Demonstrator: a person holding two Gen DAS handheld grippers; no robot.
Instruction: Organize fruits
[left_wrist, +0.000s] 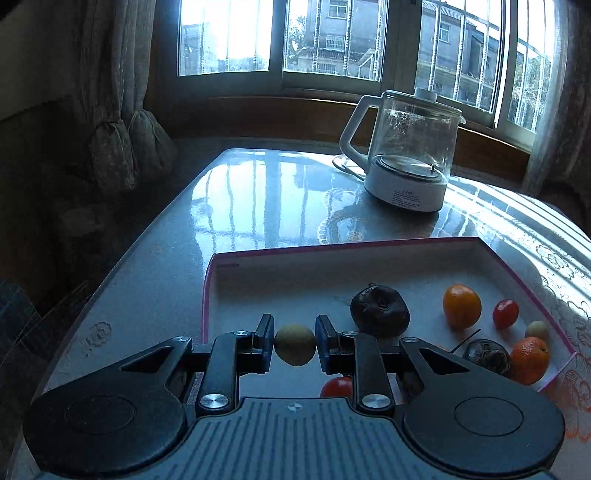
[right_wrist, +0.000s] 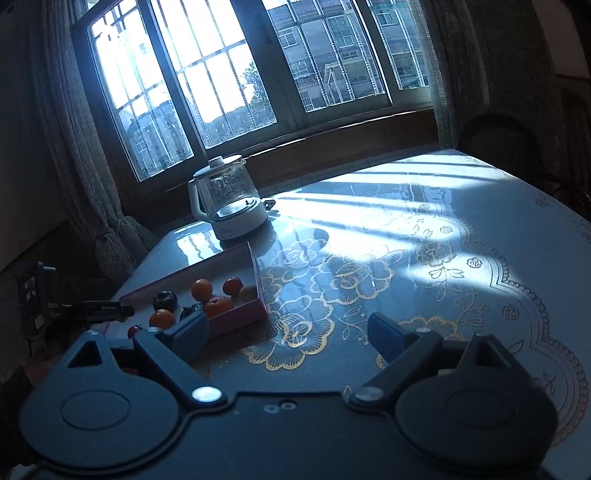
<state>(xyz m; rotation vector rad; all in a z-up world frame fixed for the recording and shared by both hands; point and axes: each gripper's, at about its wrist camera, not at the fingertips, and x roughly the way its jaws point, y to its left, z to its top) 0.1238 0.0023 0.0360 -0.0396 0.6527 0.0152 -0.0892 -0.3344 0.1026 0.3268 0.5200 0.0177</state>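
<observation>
My left gripper (left_wrist: 294, 344) is shut on a small yellow-green fruit (left_wrist: 294, 345) and holds it over the near left part of a pink-edged white box (left_wrist: 369, 246). In the box lie a dark wrinkled fruit (left_wrist: 380, 311), an orange (left_wrist: 461, 306), a red tomato (left_wrist: 505, 314), a pale small fruit (left_wrist: 537, 329), a second orange (left_wrist: 529, 360), another dark fruit (left_wrist: 487, 356) and a red tomato (left_wrist: 337, 387) under the gripper. My right gripper (right_wrist: 288, 332) is open and empty above the flowered tablecloth, right of the box (right_wrist: 236, 314). The left gripper (right_wrist: 107, 310) shows at the far left in the right wrist view.
A glass kettle on a white base (left_wrist: 406, 155) stands on the table behind the box, also in the right wrist view (right_wrist: 232, 199). The glossy table (left_wrist: 258, 192) runs to a window; curtains hang at both sides. A dark chair back (right_wrist: 498, 136) stands at the far right.
</observation>
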